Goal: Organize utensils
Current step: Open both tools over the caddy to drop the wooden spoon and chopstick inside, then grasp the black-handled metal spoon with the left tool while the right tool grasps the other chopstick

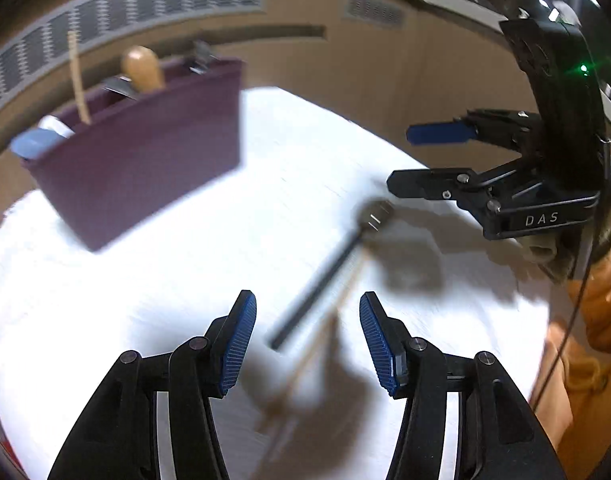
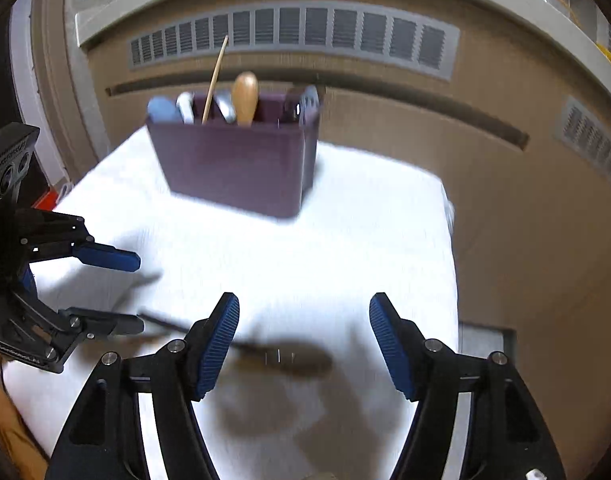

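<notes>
Left gripper [image 1: 307, 338] nearest, ribbed blue pads apart, empty, poised over the loose pieces, likely to pick one. Right gripper [image 2: 303, 344] also spread, empty. White cloth-covered table [image 1: 105, 300]. Maroon boxy utensil holder [image 2: 233, 168] upright at far edge, wooden handle [image 2: 245, 96] inside. Black-handled fork [image 1: 329, 272] flat on table beside thin wooden stick [image 1: 317, 344], both blurred.

Left gripper [image 1: 307, 340] at bottom centre of its own view, blue-padded jaws spread apart, nothing between the pads. Right gripper [image 2: 303, 344] likewise at bottom centre of its view, jaws parted wider, pads clear. Each also seen side-on in the other's camera: right at upper right, left at lower left. Orange sleeve [image 1: 597, 300] at right edge.
</notes>
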`<state>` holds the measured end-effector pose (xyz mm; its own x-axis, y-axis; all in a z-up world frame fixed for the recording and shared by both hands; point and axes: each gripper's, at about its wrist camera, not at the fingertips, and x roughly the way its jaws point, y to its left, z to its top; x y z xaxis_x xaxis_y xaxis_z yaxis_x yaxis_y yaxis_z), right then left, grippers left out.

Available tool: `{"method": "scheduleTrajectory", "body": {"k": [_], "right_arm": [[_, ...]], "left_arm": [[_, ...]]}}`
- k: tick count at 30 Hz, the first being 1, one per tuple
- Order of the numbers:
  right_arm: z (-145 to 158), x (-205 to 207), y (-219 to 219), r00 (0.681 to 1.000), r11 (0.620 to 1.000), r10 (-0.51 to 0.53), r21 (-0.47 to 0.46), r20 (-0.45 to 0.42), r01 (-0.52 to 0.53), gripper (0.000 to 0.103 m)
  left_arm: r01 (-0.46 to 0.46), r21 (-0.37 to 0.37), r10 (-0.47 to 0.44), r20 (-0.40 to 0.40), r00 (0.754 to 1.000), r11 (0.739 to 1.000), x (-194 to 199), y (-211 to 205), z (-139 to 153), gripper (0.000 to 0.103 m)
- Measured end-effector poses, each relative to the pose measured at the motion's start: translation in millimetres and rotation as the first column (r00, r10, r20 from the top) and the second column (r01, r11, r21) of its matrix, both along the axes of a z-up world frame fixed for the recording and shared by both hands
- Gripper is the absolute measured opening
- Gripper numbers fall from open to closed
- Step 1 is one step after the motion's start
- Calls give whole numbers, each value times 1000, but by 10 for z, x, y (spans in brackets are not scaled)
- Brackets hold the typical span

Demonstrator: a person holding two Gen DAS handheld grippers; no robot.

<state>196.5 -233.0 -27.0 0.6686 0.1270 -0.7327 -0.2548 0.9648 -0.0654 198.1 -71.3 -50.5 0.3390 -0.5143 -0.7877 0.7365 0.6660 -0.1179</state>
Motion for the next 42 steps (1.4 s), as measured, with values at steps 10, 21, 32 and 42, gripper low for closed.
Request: {"method": "scheduleTrajectory", "body": {"k": [10,21,32,42], "right_arm": [[-335,-453,-169,997,998,-27,48,-78,31,84],[-506,-507,-322,987,987,-47,144,-154,69,85],[-538,-506,-276,985,984,-29,171,-171,58,103],[-488,-363,-109,972,997,-31,59,-235,46,103]], "left_arm": [[46,75,-46,-2,999,996,66,-521,13,54],[152,259,-151,-25,988,954,238,-965,-123,40],[-17,129,30,-99,995,991,272,-599,-104,15],[-399,47,401,-43,915,916,312,538,76,10]]}}
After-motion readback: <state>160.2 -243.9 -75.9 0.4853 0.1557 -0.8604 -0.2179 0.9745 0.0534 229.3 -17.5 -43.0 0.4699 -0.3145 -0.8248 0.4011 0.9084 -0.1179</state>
